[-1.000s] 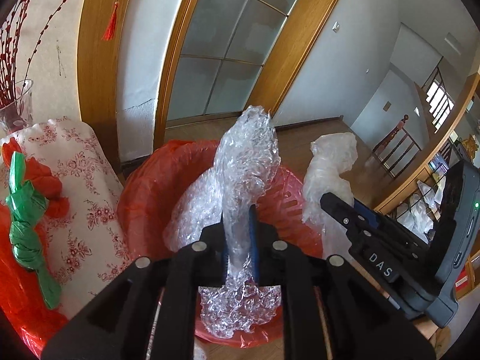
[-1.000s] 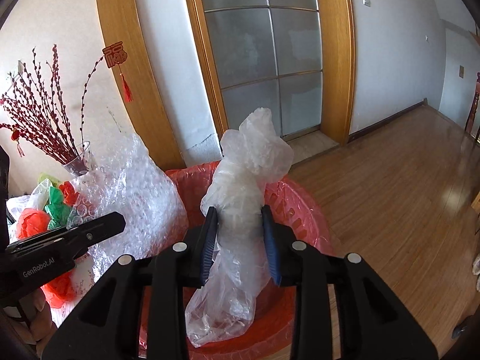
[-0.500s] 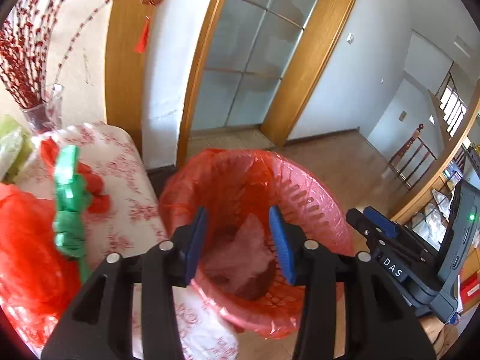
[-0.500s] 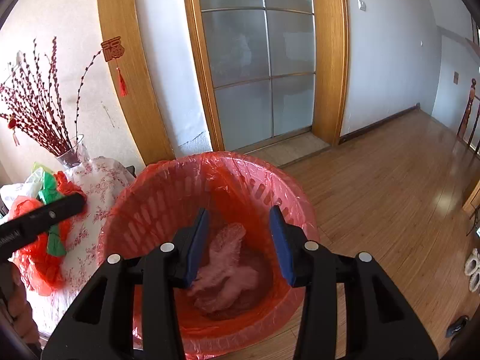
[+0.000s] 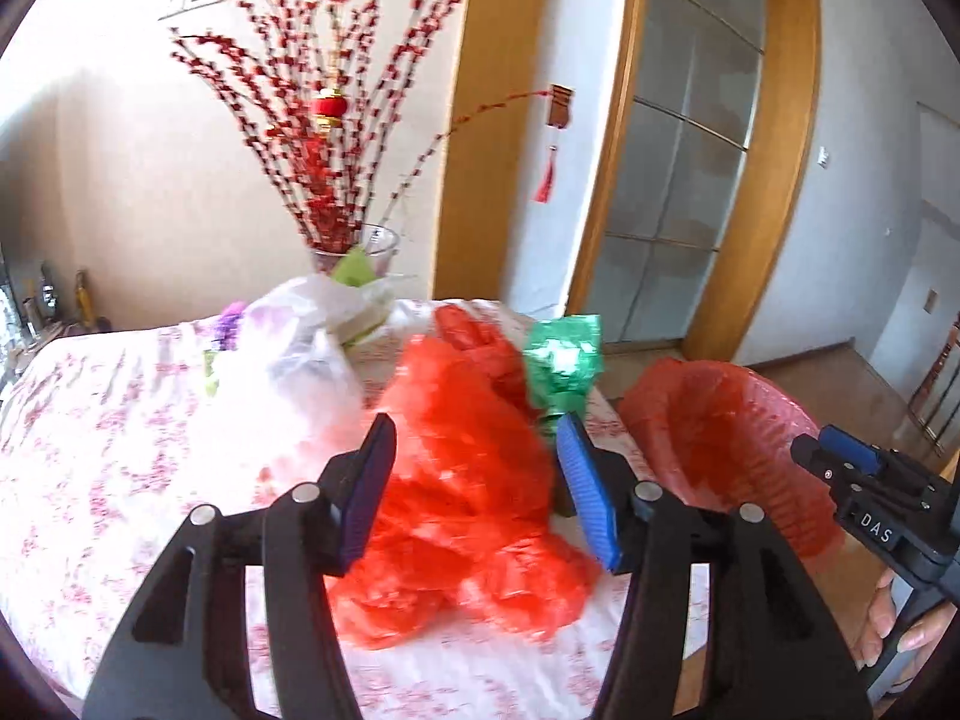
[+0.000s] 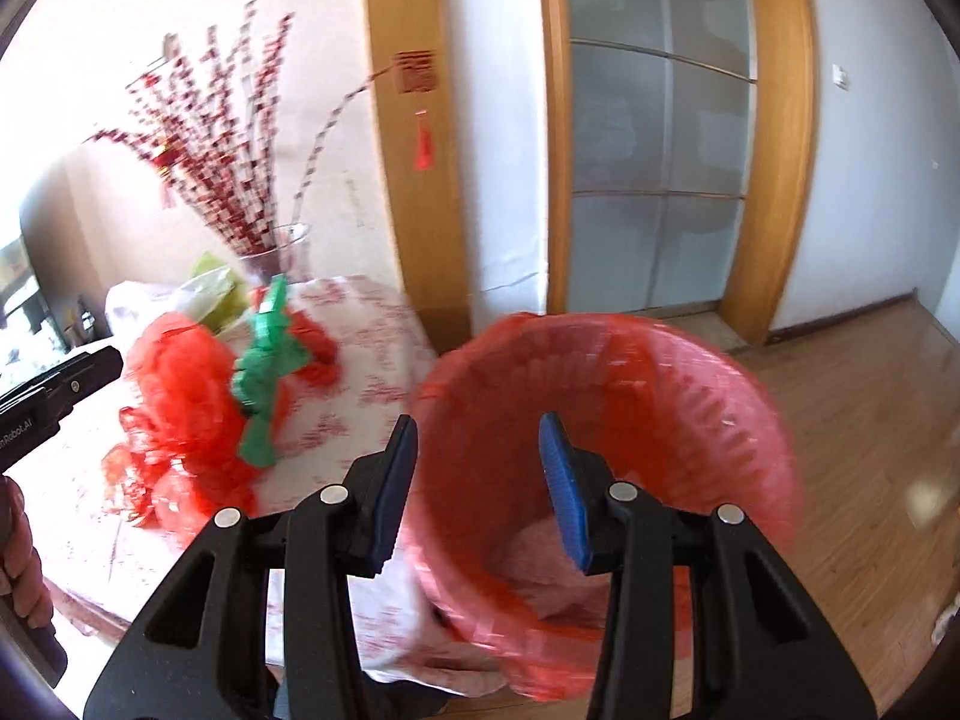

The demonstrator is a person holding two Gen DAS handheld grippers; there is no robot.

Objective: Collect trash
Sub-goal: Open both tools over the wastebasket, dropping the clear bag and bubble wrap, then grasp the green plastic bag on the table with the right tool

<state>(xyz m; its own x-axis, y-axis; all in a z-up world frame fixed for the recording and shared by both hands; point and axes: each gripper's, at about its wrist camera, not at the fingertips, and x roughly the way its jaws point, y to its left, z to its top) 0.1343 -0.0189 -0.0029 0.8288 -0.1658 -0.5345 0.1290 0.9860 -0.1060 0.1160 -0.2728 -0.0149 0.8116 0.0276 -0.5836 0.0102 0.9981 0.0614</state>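
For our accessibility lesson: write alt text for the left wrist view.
The open left gripper hovers over a crumpled red plastic bag on a floral-clothed table, beside green and white bags; a red-lined bin stands right.

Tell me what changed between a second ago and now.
Both grippers let go: the bubble wrap and the plastic wad they held a second ago were dropped into the red-lined basket. The left gripper then swung left, open, toward the red bag on the table. The right gripper stays open over the basket. Basket and table trash did not move.
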